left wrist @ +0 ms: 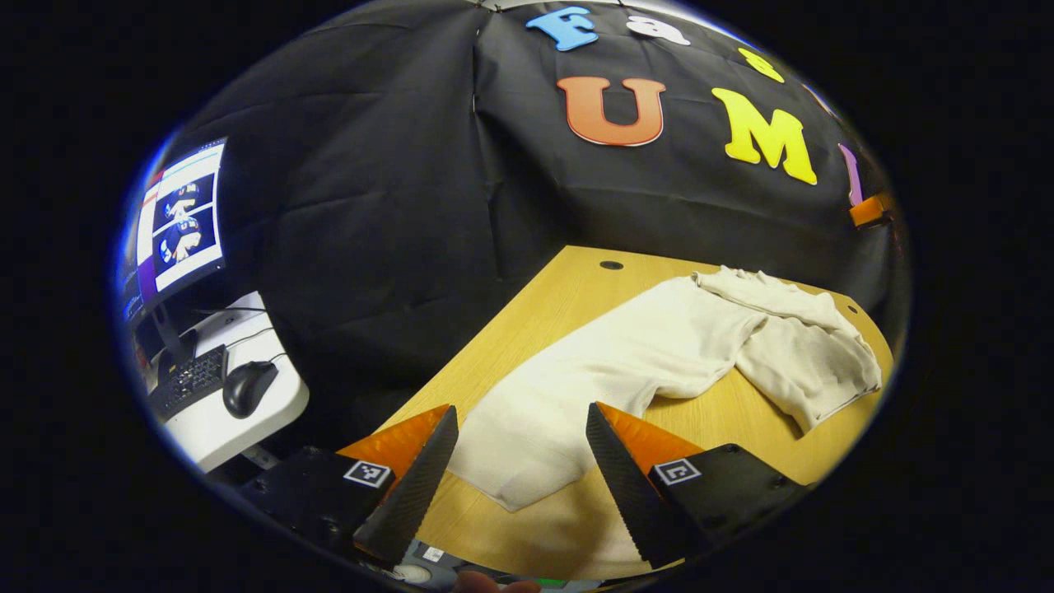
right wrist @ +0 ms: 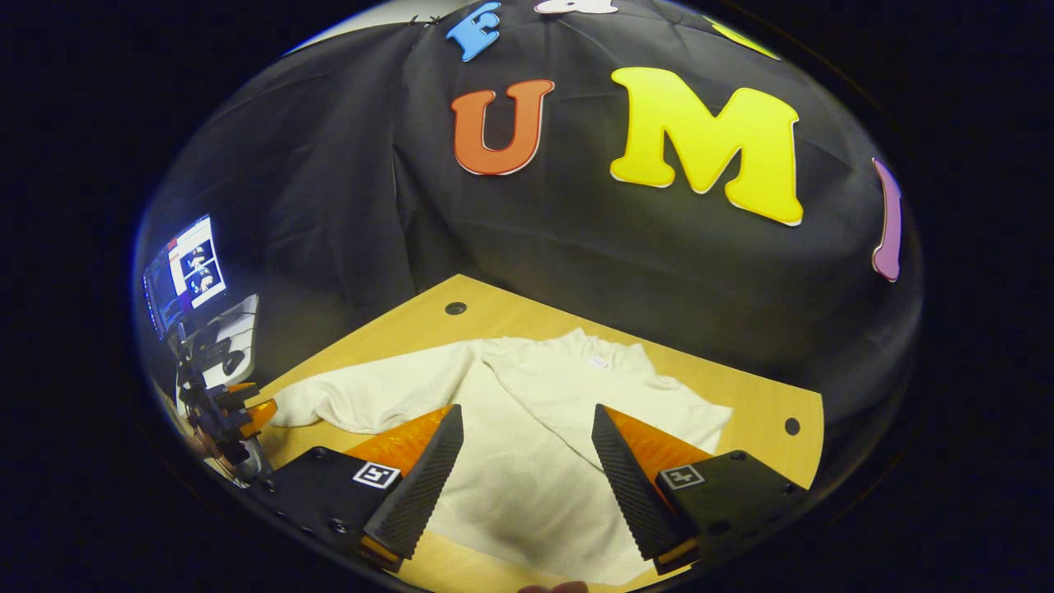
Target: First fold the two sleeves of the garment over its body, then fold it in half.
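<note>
The cream knitted long-sleeved garment (left wrist: 626, 362) is lying spread on the pale wooden table (left wrist: 560, 305), one sleeve bunching toward the garment's far end. The left gripper (left wrist: 522, 473) is hovering wide open over the garment's near sleeve, holding nothing — it should be pinching near the cuff, then carrying it flat across the body. The right gripper (right wrist: 527, 478) is waiting wide open and empty above the garment's body. No containers are in sight.

left gripper view: table's left edge, close | right: nearer middle | shared: garment (left wrist: 634, 362)
</note>
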The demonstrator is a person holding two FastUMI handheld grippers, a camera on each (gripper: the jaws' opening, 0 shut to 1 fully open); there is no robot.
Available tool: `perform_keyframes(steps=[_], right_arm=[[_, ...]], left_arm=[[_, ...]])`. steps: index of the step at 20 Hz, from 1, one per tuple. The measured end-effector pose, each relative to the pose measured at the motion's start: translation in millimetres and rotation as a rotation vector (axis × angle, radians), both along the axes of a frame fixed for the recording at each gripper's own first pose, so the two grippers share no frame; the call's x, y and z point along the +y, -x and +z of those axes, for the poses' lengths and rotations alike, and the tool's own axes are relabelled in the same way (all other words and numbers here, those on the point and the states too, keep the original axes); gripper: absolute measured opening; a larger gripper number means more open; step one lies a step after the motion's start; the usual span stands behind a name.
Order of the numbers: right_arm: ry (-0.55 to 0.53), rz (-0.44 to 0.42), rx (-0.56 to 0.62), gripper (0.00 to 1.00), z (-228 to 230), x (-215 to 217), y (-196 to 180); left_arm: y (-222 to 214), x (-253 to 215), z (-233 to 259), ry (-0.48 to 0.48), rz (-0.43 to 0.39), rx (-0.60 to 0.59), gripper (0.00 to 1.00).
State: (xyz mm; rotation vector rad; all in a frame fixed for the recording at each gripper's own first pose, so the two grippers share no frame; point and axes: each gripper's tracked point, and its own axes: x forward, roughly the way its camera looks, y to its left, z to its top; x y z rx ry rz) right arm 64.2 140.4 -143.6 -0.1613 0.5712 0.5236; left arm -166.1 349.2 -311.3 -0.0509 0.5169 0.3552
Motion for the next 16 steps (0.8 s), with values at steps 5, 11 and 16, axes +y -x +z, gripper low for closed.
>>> perform_keyframes(steps=[5,11,16], right_arm=[[0.005,-0.082,0.002,0.98,4.8,-36.6,16.2],[0.006,-0.071,0.007,0.98,3.0,-28.7,39.5],[-0.02,-0.048,0.038,0.98,-2.6,-16.8,59.5]], left_arm=[[-1.7,13.3,-19.7,-0.002,-0.054,0.029,1.0],[-0.4,15.7,-38.9,0.026,-0.086,0.067,1.0],[-0.6,13.3,-38.8,0.018,-0.084,0.061,1.0]])
